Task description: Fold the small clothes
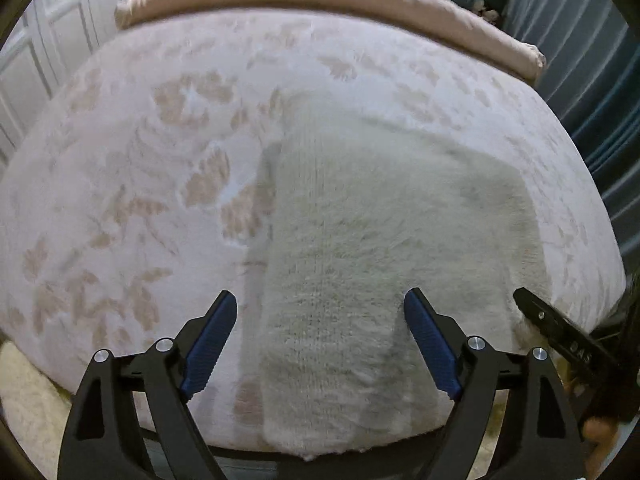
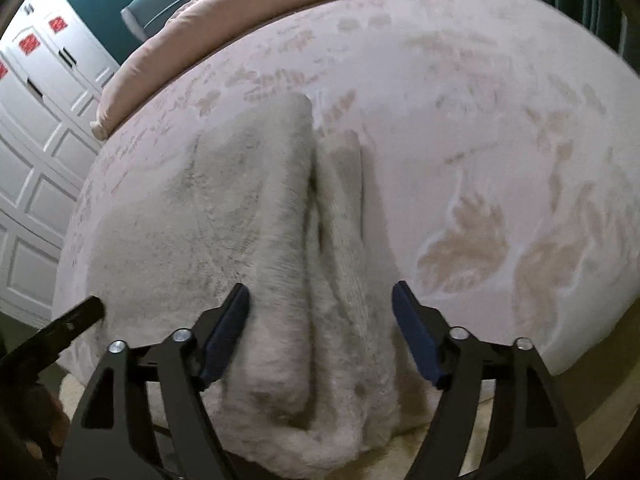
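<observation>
**Fuzzy garment partly folded, final folds left**

Lying at the near edge of the bed [image 1: 120,184]: a pale fuzzy garment [image 1: 360,240], its near end drooping over that edge. Judged part-done: one side already rolled inward into a long ridge, seen from the right wrist. Left gripper [image 1: 320,340] spread wide over the garment, gripping nothing. Right gripper [image 2: 320,332] likewise wide, straddling the ridge, empty. Probably remaining: a crosswise fold.

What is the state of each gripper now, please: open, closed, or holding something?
Left gripper: open, holding nothing, fingers on either side of the fuzzy garment.
Right gripper: open, holding nothing, fingers on either side of the same garment's folded edge.
</observation>
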`<move>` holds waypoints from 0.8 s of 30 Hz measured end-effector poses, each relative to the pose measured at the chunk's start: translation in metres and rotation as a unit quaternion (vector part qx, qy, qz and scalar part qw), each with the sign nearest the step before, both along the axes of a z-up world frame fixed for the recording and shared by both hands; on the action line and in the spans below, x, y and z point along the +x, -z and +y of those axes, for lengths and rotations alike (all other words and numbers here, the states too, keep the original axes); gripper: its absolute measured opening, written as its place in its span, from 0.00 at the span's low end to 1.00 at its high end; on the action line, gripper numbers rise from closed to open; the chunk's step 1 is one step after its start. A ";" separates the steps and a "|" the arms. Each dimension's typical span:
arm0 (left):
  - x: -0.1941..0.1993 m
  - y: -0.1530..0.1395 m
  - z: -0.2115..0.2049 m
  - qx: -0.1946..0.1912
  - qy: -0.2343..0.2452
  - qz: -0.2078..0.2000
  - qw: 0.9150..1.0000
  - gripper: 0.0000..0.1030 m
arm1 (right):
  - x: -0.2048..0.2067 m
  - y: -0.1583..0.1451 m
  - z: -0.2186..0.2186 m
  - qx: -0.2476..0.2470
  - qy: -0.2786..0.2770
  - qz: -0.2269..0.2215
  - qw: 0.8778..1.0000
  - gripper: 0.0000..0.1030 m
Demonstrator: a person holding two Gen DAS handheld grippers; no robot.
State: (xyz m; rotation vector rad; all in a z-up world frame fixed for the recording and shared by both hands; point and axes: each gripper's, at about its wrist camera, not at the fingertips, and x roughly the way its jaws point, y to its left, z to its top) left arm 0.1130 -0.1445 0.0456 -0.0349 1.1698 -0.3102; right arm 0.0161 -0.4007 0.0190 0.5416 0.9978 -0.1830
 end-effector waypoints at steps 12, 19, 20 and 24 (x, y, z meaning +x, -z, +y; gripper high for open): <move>0.020 0.031 -0.020 -0.027 0.002 0.028 0.999 0.95 | 0.009 0.024 -0.014 0.089 -0.016 -0.056 0.994 0.83; 0.024 0.039 -0.027 -0.043 0.006 0.019 0.999 0.95 | 0.023 0.030 -0.011 0.122 -0.053 -0.078 0.988 0.83; 0.026 0.040 -0.026 -0.052 0.007 0.022 0.998 0.95 | 0.027 0.031 -0.011 0.130 -0.059 -0.082 0.986 0.83; 0.029 0.038 -0.024 -0.080 0.017 0.030 0.996 0.92 | 0.036 0.034 -0.013 0.154 -0.070 -0.088 0.982 0.68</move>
